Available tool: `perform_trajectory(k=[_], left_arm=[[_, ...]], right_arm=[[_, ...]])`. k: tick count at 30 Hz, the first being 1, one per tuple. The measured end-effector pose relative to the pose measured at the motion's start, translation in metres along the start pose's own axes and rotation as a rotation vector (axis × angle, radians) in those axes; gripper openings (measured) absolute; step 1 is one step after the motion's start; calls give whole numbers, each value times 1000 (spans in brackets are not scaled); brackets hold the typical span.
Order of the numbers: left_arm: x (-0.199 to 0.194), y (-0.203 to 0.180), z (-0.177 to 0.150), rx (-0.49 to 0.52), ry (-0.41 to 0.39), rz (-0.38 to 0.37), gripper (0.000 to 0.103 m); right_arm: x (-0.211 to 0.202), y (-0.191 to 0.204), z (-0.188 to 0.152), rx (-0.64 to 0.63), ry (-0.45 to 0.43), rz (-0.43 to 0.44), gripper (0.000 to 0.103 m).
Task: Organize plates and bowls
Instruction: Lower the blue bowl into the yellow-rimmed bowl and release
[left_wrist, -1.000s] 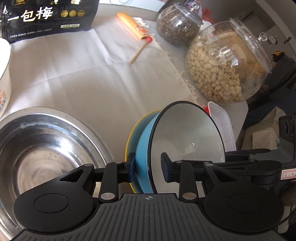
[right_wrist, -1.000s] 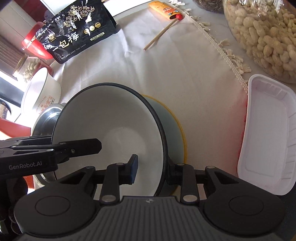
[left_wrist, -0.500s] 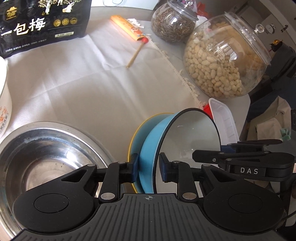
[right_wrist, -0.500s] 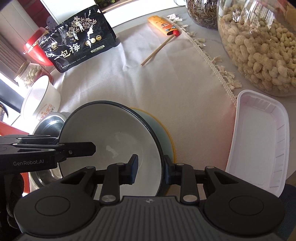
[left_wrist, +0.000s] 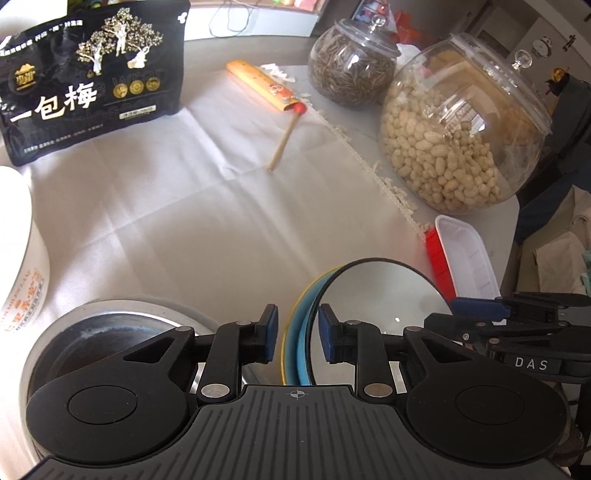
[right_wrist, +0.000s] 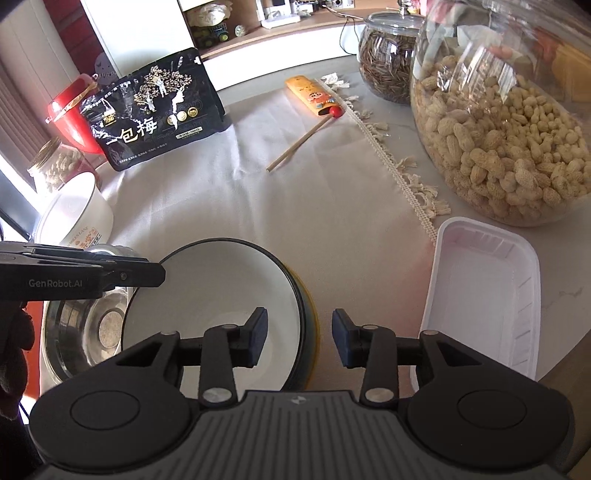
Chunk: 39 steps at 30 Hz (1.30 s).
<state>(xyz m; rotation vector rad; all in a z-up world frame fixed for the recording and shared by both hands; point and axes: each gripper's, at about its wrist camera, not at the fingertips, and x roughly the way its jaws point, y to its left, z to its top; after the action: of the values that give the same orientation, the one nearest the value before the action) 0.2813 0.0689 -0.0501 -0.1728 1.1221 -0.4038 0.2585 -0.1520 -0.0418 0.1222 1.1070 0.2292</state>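
Steel bowl (left_wrist: 110, 332) sits at the tablecloth's (left_wrist: 207, 206) near-left edge. Left gripper (left_wrist: 295, 334) released, straddling the blue bowl's (left_wrist: 301, 343) rim. Bowl nests in the yellow-rimmed plate (right_wrist: 309, 306), probably stacked to save space. Right gripper (right_wrist: 299, 338) released, straddling the opposite rim.

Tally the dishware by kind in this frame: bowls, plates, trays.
Bowls: 3, blue enamel bowl, steel bowl, white paper bowl
Plates: 1, yellow-rimmed plate
Trays: 1, white plastic tray
Total: 5
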Motion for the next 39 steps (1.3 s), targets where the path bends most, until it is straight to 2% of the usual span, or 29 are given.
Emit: perform_trajectory(k=[6,10,16,20,24,39], left_arm=[[24,-3,6,-9,55,-5,26],[33,-3,7,-18,70,-17,29],[36,3,8,-80,87,-37,28],[34,2,7,-82,79,-20,28],[33,-2,6,-67,74,-4,28],[10,-5,4,-51,4,32,24]], right_arm=[[38,-26,-14,210,145,141,48],[55,-22,-18,217,190,219,46],[56,-5,-7,99,166,131,48],[60,-9,9,95,141,116,47],[56,-5,23,35,86,78,47],[44,8,23,-34,30,3,48]])
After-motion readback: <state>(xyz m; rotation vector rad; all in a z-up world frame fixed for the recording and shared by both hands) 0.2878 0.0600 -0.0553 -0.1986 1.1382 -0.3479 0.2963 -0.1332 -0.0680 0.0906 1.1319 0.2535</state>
